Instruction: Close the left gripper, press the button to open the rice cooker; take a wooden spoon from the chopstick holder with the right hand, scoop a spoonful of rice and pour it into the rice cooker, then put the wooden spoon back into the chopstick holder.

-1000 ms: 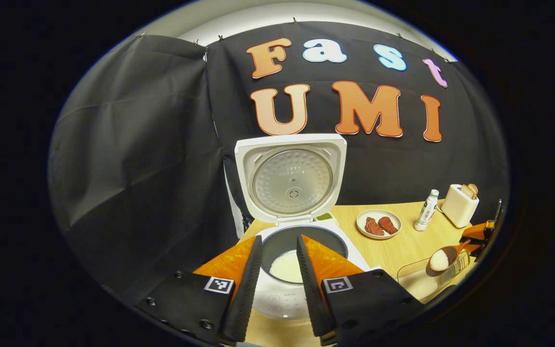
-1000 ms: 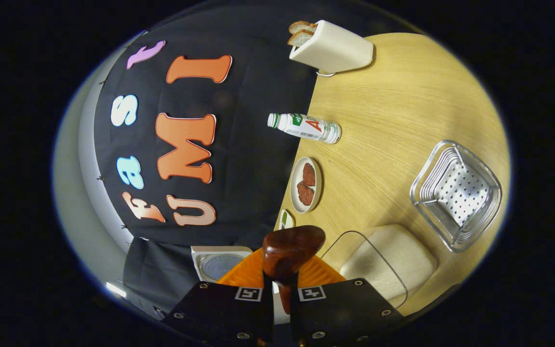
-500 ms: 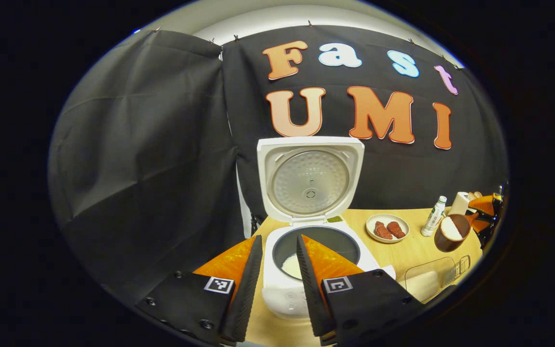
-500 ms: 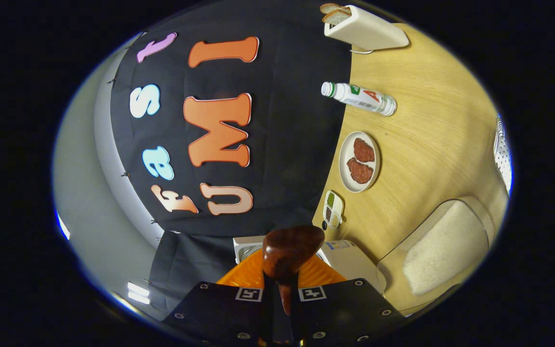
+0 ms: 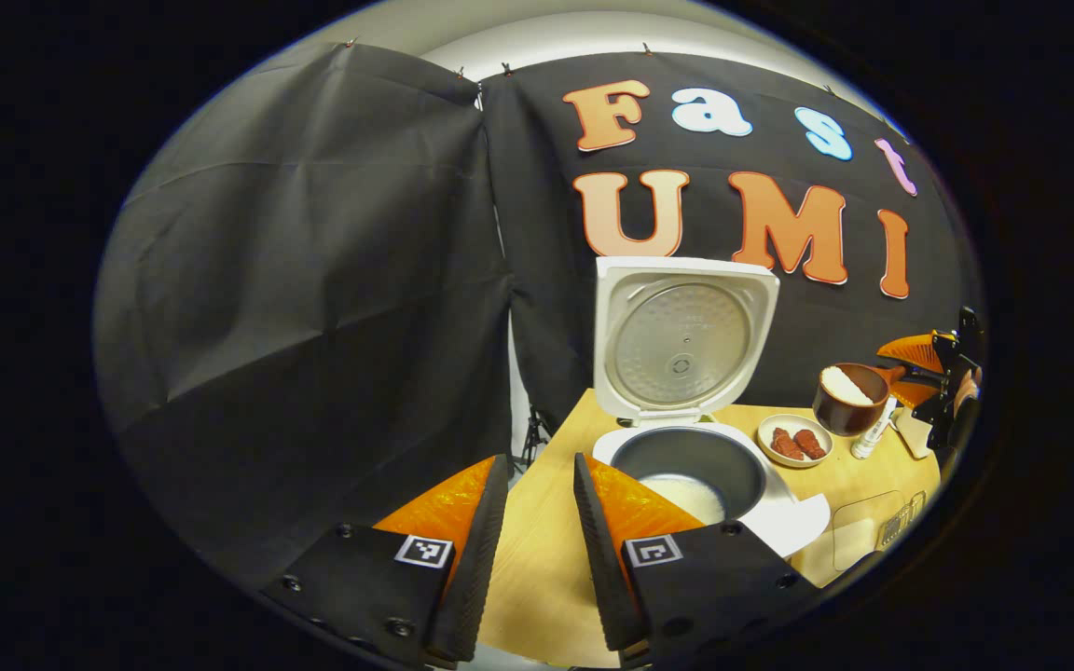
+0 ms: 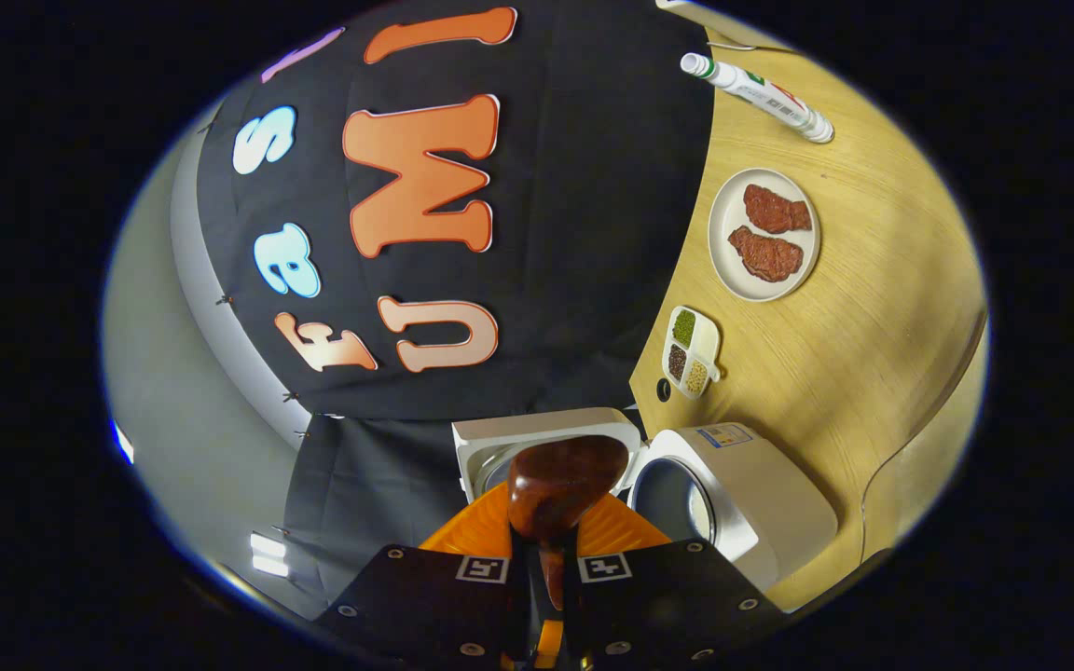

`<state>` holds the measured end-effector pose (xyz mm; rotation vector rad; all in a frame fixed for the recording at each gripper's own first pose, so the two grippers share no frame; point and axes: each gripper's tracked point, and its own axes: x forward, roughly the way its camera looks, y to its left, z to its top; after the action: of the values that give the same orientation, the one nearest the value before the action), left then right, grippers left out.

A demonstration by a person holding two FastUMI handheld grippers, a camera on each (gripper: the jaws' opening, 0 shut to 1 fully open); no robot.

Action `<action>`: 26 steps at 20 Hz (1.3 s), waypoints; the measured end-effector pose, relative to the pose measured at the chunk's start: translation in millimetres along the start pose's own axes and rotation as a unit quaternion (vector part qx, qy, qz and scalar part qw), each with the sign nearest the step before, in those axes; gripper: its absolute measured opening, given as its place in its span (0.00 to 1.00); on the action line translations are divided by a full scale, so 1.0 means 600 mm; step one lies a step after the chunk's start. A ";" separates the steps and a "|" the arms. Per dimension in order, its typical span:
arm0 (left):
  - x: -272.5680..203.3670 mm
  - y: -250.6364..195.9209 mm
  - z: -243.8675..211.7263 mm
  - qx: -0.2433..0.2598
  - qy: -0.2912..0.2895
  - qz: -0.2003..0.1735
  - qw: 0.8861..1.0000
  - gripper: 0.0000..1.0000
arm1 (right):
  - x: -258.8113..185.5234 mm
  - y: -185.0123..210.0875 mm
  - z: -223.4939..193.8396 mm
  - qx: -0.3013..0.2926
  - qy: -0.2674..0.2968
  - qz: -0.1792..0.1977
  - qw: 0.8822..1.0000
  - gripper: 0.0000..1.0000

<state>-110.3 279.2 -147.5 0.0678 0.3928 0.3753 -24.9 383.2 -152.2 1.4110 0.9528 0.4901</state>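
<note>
Fingers of right gripper clamp wooden spoon; rice cooker, lid up, just beyond them. Left gripper fingers narrowly parted, empty. Bottle label unreadable.

A round plate sits on the wooden table with two brown pieces of meat on it. A white bottle stands near the plate. A small dish with green, dark and yellow bits is close by.
</note>
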 end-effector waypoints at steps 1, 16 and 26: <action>0.002 0.017 -0.006 -0.002 0.002 0.005 1.000 0.53 | 0.020 0.003 -0.007 -0.010 0.001 -0.005 1.000 0.13; 0.059 0.091 -0.053 -0.007 0.043 -0.002 0.999 0.53 | 0.174 -0.026 -0.048 -0.323 -0.042 -0.144 0.934 0.13; 0.081 0.085 -0.053 -0.007 0.044 -0.007 0.999 0.53 | 0.185 0.001 -0.055 -0.467 -0.065 -0.154 0.868 0.13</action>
<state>-98.4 344.7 -187.5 0.0353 0.4781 0.3686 11.3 490.3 -177.2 0.3921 0.6533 0.5036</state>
